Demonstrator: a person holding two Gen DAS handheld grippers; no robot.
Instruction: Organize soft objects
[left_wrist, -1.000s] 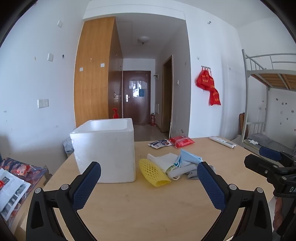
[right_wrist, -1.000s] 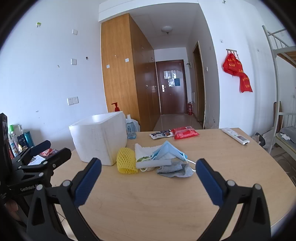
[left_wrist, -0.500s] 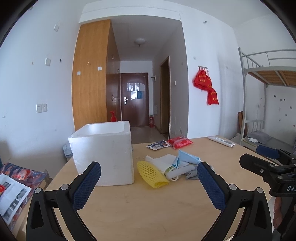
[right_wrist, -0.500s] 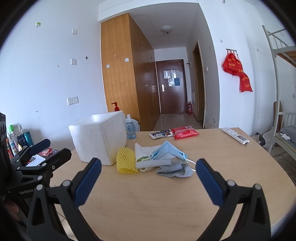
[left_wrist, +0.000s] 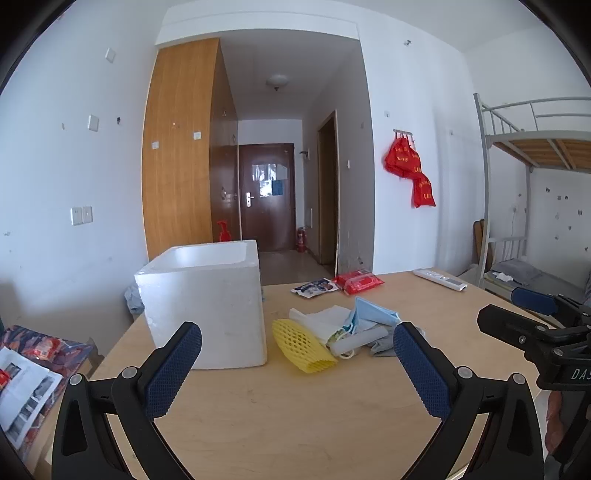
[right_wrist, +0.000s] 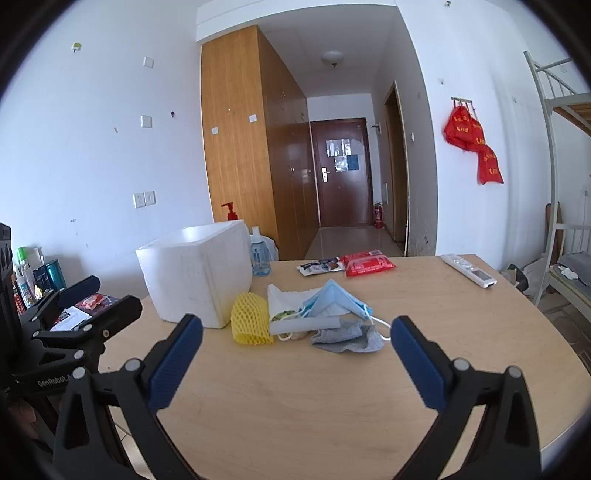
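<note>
Only the right wrist view shows the clear bottle (right_wrist: 260, 256) behind the foam box (right_wrist: 195, 273).

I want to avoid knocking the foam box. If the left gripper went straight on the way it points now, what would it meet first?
Probably the yellow foam net, at the near left of the soft pile. The left gripper is open, and the white foam box sits left of that line. Depth is unclear.
</note>
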